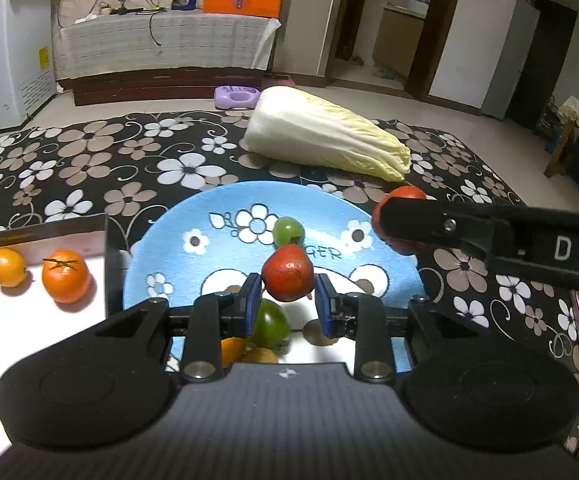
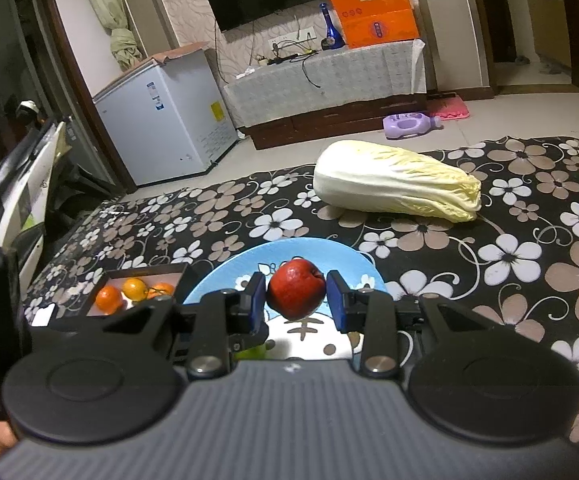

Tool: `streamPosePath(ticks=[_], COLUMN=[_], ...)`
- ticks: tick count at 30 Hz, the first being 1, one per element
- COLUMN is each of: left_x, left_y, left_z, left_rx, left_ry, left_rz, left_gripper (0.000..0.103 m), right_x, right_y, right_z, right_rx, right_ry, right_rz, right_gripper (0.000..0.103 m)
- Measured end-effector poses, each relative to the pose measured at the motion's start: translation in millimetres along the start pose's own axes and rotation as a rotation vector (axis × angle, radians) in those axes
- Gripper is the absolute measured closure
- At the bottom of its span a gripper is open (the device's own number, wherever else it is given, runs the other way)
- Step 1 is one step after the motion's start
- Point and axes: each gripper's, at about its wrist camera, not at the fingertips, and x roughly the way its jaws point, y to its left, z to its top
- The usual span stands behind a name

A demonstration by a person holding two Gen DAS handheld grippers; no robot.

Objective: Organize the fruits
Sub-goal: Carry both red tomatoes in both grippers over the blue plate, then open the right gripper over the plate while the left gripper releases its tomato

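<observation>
My left gripper point(image 1: 288, 298) hovers over the blue flowered plate point(image 1: 193, 220) with a small red fruit point(image 1: 288, 273) between its blue pads; a slight gap shows beside the right pad, so I cannot tell if it is gripped. Green fruits point(image 1: 288, 231) point(image 1: 270, 324) and orange ones point(image 1: 233, 350) lie on the plate under it. My right gripper point(image 2: 296, 298) is shut on a red apple point(image 2: 296, 294) above the plate point(image 2: 225, 276); it shows in the left wrist view point(image 1: 399, 220) over the plate's right rim.
A white-lined box point(image 1: 41, 236) left of the plate holds several oranges point(image 1: 65, 276), also seen in the right wrist view point(image 2: 135, 290). A napa cabbage point(image 1: 325, 132) point(image 2: 397, 184) lies behind the plate on the floral cloth. A freezer point(image 2: 169, 120) stands beyond the table.
</observation>
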Motion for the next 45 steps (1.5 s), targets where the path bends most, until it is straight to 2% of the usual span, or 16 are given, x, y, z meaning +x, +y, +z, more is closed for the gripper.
streamPosePath(ticks=[26, 45], left_x=[8, -8], left_y=[-20, -9], left_z=[-7, -21], left_rx=[0.077, 0.124], left_ry=[0.009, 0.024], left_rz=[-0.029, -0.071], left_gripper=[0.069, 0.069], right_x=[27, 42], right_y=[12, 6], right_z=[-10, -12], right_rx=[-0.051, -0.038], right_ry=[0.055, 0.068], right_rz=[-0.064, -0.113], right_gripper=[0.066, 0.065])
